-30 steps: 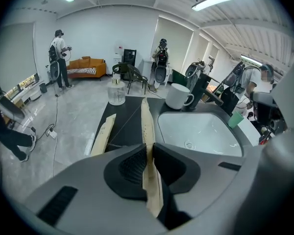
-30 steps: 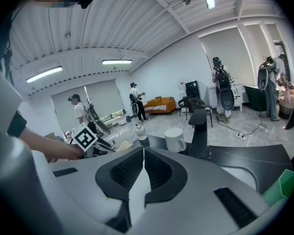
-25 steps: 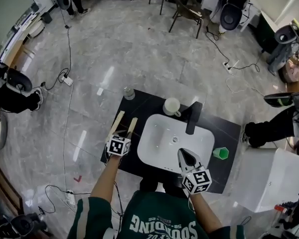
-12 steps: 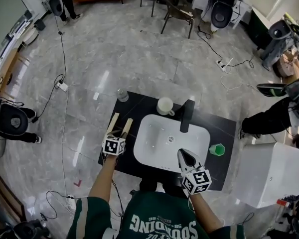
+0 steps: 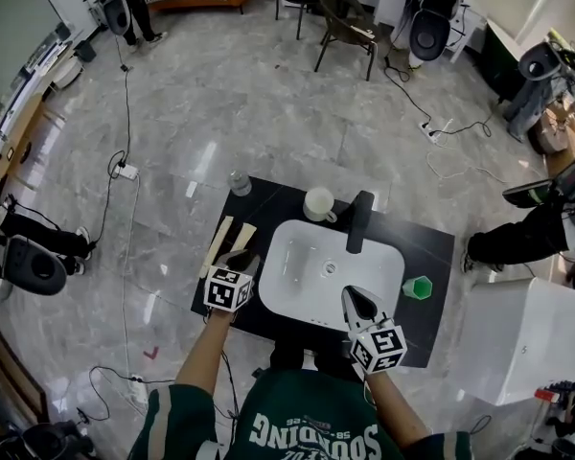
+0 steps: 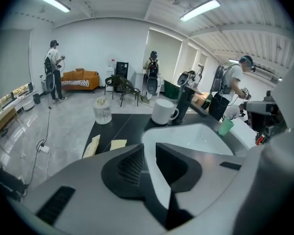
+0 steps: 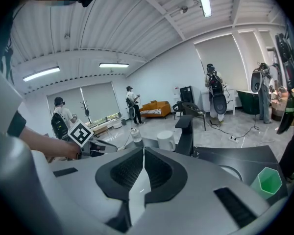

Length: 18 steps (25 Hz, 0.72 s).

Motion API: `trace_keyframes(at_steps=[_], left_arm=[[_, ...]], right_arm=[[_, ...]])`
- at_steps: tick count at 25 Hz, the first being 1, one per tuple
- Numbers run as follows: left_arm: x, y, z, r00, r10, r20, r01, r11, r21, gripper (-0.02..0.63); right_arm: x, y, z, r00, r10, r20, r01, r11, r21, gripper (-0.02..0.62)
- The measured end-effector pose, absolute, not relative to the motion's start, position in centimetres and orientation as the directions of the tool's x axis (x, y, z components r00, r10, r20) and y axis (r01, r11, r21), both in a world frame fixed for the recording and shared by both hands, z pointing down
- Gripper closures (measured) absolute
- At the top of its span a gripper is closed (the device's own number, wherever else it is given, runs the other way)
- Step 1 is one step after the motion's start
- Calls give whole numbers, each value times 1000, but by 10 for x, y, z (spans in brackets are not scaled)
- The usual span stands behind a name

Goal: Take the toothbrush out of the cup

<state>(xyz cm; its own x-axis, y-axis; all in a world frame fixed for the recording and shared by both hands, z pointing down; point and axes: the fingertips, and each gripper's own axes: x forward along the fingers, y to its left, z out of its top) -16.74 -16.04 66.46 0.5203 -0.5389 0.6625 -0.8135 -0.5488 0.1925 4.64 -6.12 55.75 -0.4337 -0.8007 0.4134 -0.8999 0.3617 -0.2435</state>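
My left gripper (image 5: 241, 258) hangs over the left part of the black counter, just behind two pale yellow flat strips (image 5: 222, 240). In the left gripper view its jaws (image 6: 148, 153) stand apart with nothing between them; they have just been opening. The strips (image 6: 93, 146) lie flat ahead of them. A white mug (image 5: 319, 203) stands beside the black faucet (image 5: 358, 221). A small green cup (image 5: 420, 287) sits to the right of the sink. My right gripper (image 5: 362, 301) is shut and empty over the sink's near edge. I make out no toothbrush in either cup.
The white sink (image 5: 302, 276) fills the middle of the black counter (image 5: 441, 247). A clear glass jar (image 5: 239, 182) stands at its far left corner. Cables and chairs lie on the floor beyond. A white box stands at the right.
My left gripper has lifted off the counter and drawn a little toward me, with its jaws wider. The right gripper has stayed put.
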Motion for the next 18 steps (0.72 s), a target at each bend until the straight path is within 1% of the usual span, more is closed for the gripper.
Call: trace_keyframes(at_steps=[1,3,6,13,18], left_arm=[[-159,-159,655,536,-547,643,-805,-560,194,523],[-143,-155,636,563,-562,606,-789,-583,192,560],[-120,-147,616,599,-577,554,-765,-616,186,588],[-75,-120,582,653,-585,481,-729,-659,188,595],[-57,-104,575,663,-587,464,-725,-658,204,595]], right_arm=[[47,-61,556,-435,-802,411,-900,364,-242,554],[49,-60,553,-436,-802,407,-899,369,-237,554],[54,-58,547,-431,-807,403,-902,371,-221,555],[73,-51,540,-412,-823,391,-911,355,-211,555],[86,-46,539,-400,-828,394,-916,344,-206,555]])
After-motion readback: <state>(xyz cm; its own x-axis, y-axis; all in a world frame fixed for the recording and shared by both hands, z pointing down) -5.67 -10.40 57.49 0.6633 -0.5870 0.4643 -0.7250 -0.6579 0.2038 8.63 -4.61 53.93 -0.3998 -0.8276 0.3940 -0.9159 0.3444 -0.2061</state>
